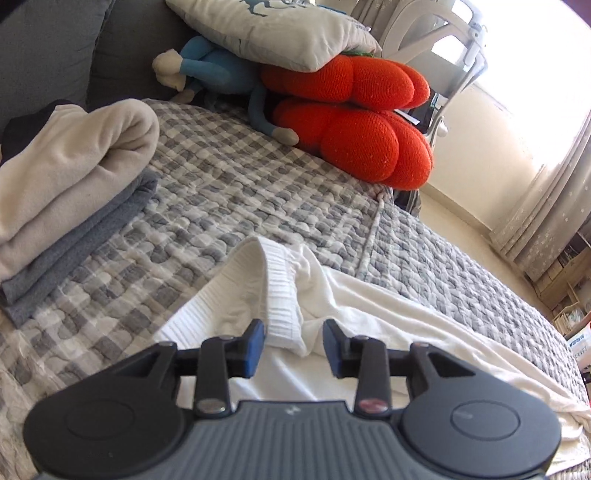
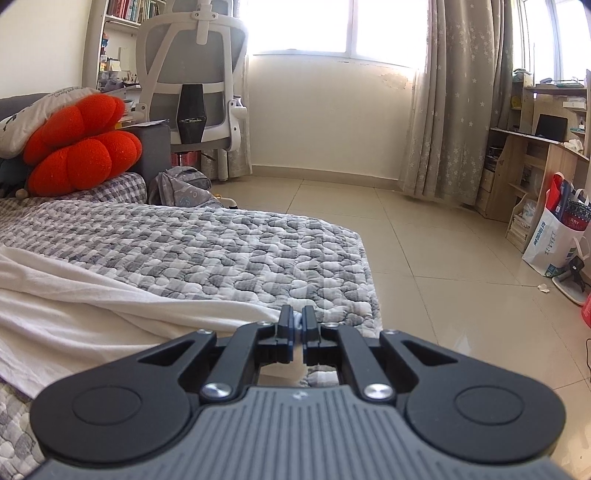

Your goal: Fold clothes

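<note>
A white garment (image 1: 369,314) with a ribbed waistband (image 1: 275,295) lies spread on the grey checked quilt (image 1: 229,192). My left gripper (image 1: 293,341) stands open just over the waistband end; the ribbed cloth sits between the blue pads (image 1: 255,343) without being pressed. In the right wrist view the same white garment (image 2: 92,295) stretches off to the left. My right gripper (image 2: 297,319) is shut on a thin edge of that white cloth near the quilt's corner (image 2: 354,295).
Folded beige and blue-grey clothes (image 1: 66,177) are stacked at the left on the quilt. Red plush cushions (image 1: 354,114), a blue doll (image 1: 218,70) and a pillow (image 1: 273,29) lie at the far end. Tiled floor (image 2: 443,240), an office chair (image 2: 195,81) and wooden shelves (image 2: 535,155) lie beyond.
</note>
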The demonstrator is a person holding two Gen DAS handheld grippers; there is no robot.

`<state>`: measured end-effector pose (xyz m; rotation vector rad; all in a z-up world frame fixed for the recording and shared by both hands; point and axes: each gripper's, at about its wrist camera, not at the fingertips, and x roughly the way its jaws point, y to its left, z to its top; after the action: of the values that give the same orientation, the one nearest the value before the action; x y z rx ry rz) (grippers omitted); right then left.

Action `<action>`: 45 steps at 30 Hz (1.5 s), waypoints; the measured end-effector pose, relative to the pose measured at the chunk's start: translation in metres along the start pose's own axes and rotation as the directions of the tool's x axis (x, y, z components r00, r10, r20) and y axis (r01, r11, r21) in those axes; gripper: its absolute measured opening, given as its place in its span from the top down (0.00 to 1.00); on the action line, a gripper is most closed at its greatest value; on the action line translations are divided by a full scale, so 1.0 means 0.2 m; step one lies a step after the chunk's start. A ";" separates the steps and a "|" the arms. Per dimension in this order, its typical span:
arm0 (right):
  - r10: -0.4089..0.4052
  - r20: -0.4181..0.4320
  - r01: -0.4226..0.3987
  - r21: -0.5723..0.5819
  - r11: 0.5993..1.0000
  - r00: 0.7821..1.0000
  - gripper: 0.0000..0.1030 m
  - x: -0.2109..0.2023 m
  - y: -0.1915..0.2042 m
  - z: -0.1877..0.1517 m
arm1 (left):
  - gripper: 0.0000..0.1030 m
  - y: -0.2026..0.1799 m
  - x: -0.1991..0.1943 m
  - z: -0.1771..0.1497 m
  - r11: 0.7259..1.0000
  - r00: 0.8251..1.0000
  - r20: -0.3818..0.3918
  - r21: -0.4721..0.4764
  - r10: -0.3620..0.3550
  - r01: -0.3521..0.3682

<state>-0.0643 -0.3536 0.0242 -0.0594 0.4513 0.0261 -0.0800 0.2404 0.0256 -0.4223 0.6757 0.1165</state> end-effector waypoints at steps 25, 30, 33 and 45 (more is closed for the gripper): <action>0.040 0.108 -0.033 -0.068 0.997 0.993 0.96 0.07 -0.01 0.32 | 0.79 0.28 -0.07 0.29 0.978 0.995 0.074 -0.193 -0.070 0.083; 0.070 0.123 -0.063 -0.060 0.996 0.990 0.96 0.06 -0.04 0.36 | 0.79 0.33 -0.07 0.33 0.976 0.996 0.066 -0.208 -0.053 0.066; 0.114 0.127 -0.117 0.017 0.993 0.985 0.96 0.04 -0.09 0.38 | 0.79 0.35 -0.08 0.35 0.975 0.996 0.073 -0.211 -0.059 0.073; 0.185 0.135 -0.200 0.101 0.975 0.973 0.96 -0.27 -0.18 0.05 | 0.79 0.51 -0.12 0.16 0.978 0.998 0.021 -0.200 -0.064 0.067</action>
<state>-0.1074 -0.3897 0.0585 0.0988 0.3311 0.1940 -0.1057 0.3468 0.0282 -0.6366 0.6369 0.1262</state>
